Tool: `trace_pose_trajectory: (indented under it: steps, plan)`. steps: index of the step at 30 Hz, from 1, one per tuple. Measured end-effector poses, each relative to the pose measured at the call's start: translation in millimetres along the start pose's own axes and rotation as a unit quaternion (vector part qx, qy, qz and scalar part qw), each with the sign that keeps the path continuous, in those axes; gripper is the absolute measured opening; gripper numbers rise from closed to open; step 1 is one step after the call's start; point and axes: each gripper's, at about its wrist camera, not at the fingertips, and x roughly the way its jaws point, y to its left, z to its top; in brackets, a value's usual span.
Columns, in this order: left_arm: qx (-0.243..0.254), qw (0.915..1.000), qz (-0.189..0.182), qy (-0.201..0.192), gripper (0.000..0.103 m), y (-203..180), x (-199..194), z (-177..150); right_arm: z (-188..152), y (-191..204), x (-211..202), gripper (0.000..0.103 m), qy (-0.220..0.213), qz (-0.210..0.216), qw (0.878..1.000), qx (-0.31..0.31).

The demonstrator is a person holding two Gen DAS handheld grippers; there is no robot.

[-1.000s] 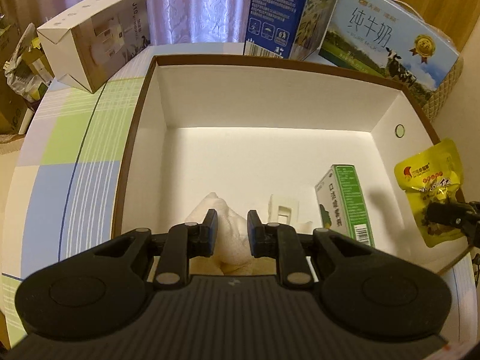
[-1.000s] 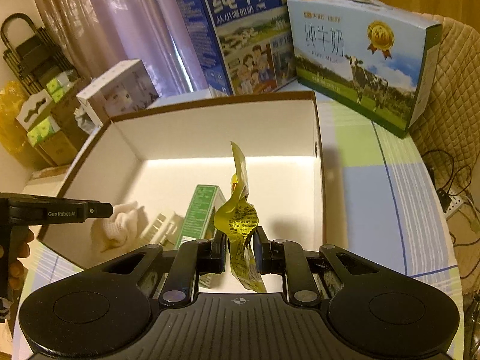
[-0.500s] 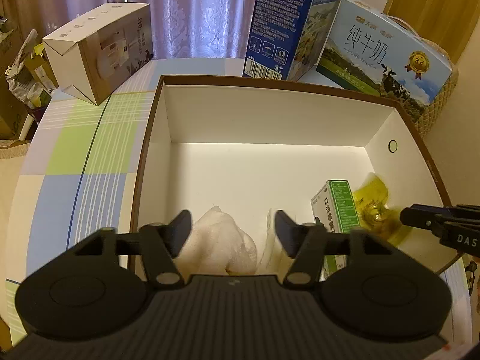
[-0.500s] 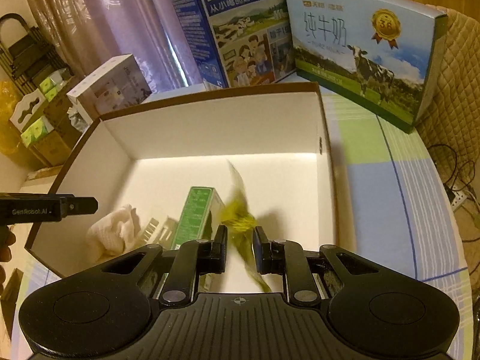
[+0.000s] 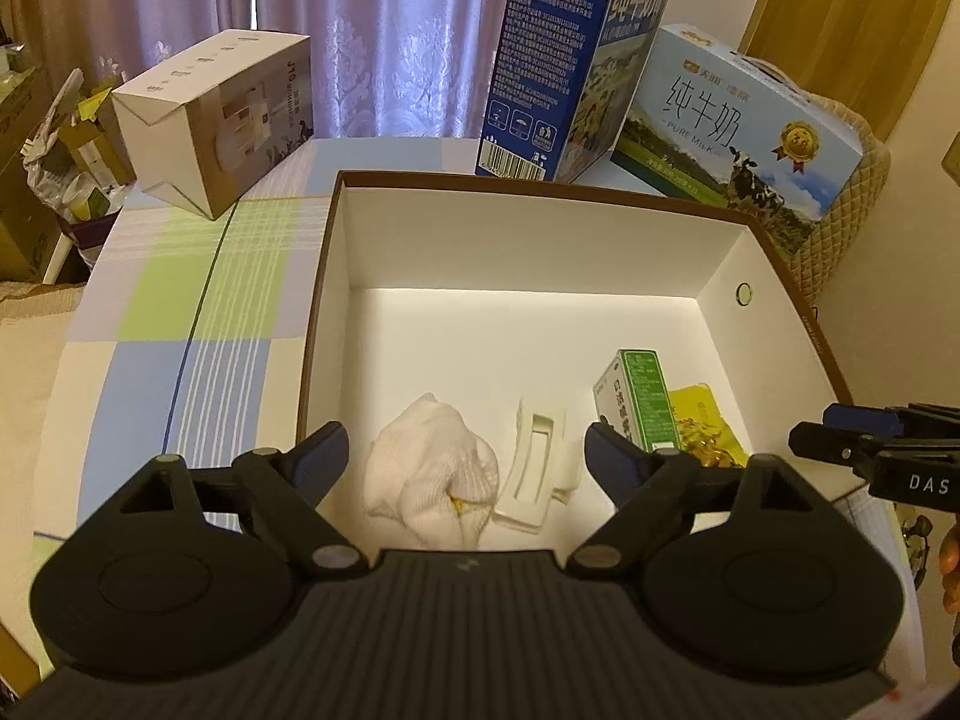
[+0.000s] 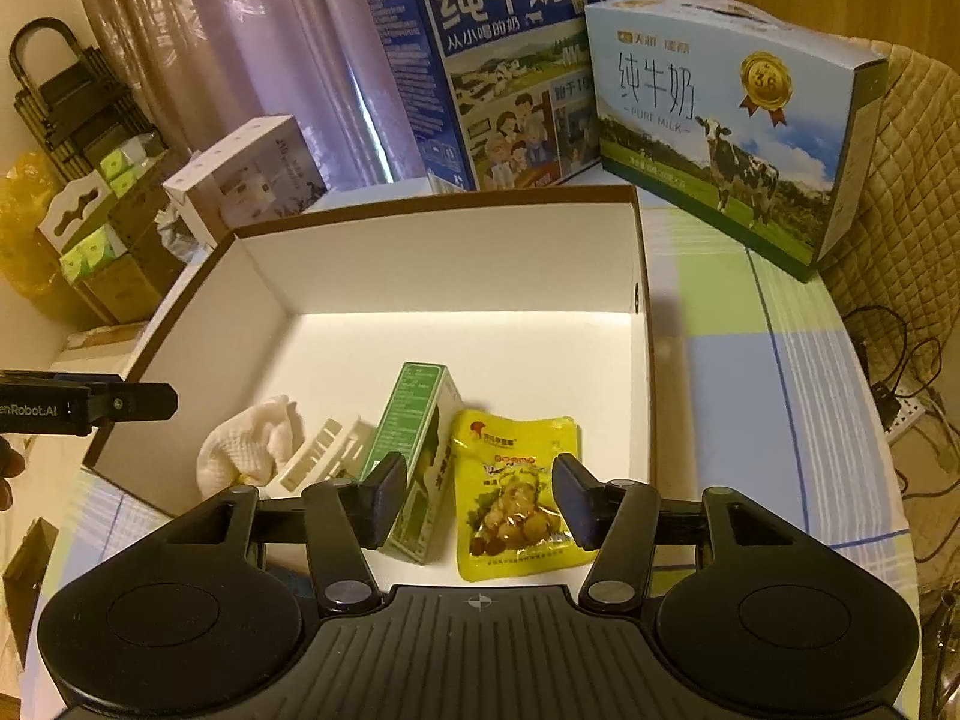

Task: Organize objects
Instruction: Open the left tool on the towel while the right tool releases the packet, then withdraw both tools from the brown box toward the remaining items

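Four items are lying in the box (image 5: 324, 276): cloth (image 5: 429, 468), plastic piece (image 5: 537, 468), green carton (image 6: 414, 456), yellow snack pouch (image 6: 519, 492) at 3 o'clock. My left gripper (image 5: 465, 450) and right gripper (image 6: 477, 495) are both opening, gripping nothing; nothing loose is showing on the table (image 6: 738, 372), so I'm judging it nearly done.

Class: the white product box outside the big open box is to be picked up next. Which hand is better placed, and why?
Left. The white product box sits on the table's left side, nearer the left tongs; the right tongs hang over the yellow packet.

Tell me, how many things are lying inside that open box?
4: a white cloth at left, a white plastic piece beside it, a green carton, then a yellow snack packet at right. Nothing seems hidden.
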Motion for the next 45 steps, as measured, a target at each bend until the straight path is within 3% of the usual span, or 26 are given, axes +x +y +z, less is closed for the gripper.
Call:
trace_pose_trajectory:
  steps: [29,37,45]
  plan:
    - [-0.037,0.9992,-0.016,-0.001,0.083,-9,-60,-55,-43,15,-77,0.052,-0.028,0.009,1.0,0.011]
    - [-0.048,0.9988,-0.009,0.002,0.083,-9,-64,-73,-67,5,-92,0.052,-0.021,-0.004,0.999,0.026]
    - [-0.044,0.9985,-0.013,0.028,0.083,-11,-60,-112,-99,-12,-112,0.052,-0.009,-0.035,0.998,0.042]
